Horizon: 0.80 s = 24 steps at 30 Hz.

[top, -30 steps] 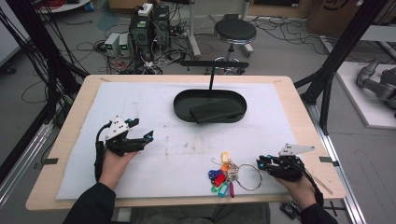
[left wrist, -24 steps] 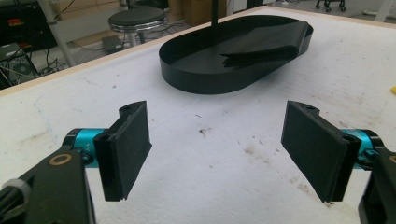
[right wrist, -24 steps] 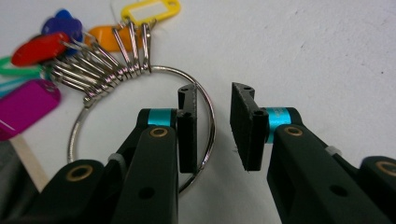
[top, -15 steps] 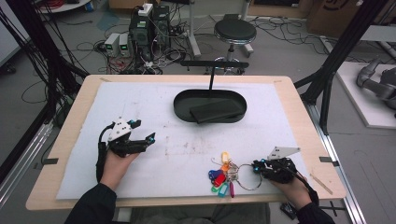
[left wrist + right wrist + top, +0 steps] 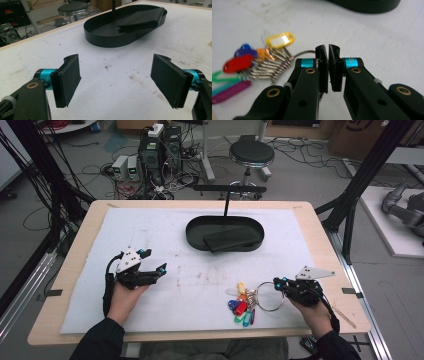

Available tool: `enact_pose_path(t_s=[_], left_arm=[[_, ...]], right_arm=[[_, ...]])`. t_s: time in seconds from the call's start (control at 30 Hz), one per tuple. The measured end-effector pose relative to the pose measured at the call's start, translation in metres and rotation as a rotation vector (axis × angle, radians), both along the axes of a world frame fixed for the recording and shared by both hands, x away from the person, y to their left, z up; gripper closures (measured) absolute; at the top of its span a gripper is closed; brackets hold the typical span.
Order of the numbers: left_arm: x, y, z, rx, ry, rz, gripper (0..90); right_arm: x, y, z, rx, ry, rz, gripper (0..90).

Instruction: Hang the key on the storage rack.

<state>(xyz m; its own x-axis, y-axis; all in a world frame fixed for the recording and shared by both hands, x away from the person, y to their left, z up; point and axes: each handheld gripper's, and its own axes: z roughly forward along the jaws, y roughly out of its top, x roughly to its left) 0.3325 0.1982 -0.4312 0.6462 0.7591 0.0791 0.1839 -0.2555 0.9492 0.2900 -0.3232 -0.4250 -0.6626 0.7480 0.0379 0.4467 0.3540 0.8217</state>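
Closing over the last second, my right gripper [image 5: 278,284] has brought its jaws together on the large metal ring [image 5: 270,296] of the key bunch [image 5: 243,304]; my left gripper [image 5: 152,262] has not shifted.

From the high view, the bunch lies on the white mat [image 5: 165,240] at the near right, its coloured tags fanned leftward and the ring toward my right hand. The black oval tray [image 5: 197,237] sits at the far middle, well apart, with a dark flat slab in it. I judge the grasp is just made; the lift and any carrying are left to do.

Through the left gripper view, the left gripper [image 5: 115,80] hangs over bare, faintly stained mat, its ribbed black pads wide apart with nothing between them. The tray's [image 5: 105,41] thin wall curves smoothly ahead.

Through the right gripper view, the right gripper's [image 5: 328,53] pads stand nearly touching, the thin wire ring [image 5: 305,53] passing behind them, so I read the jaws as clamped on it. Plastic tags in yellow, red, purple and green lie to the left, glossy, beside toothed metal keys [image 5: 272,68].
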Motion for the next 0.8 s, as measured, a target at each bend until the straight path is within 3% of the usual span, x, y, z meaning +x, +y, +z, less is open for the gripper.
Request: enact_pose_path(t_s=[0.13, 0.33, 0.43, 0.57, 0.8], left_arm=[[-0.001, 0.002, 0.000, -0.002, -0.001, 0.008, 23.6], [-0.002, 0.003, -0.001, -0.001, 0.000, 0.007, 23.6], [-0.001, 0.001, -0.001, -0.003, 0.000, 0.000, 23.6], [0.001, -0.003, -0.001, 0.000, 0.000, -0.012, 23.6], [0.003, -0.010, -0.001, 0.007, -0.001, -0.033, 23.6]], right_arm=[[0.001, 0.001, 0.007, 0.070, -0.012, -0.004, 87.8], [-0.001, 0.008, 0.010, 0.132, -0.006, 0.012, 87.3], [-0.002, 0.009, 0.009, 0.162, 0.031, 0.025, 86.1], [-0.003, 0.012, 0.004, 0.157, 0.093, 0.042, 83.8], [-0.005, 0.010, 0.006, 0.160, 0.084, 0.044, 86.7]])
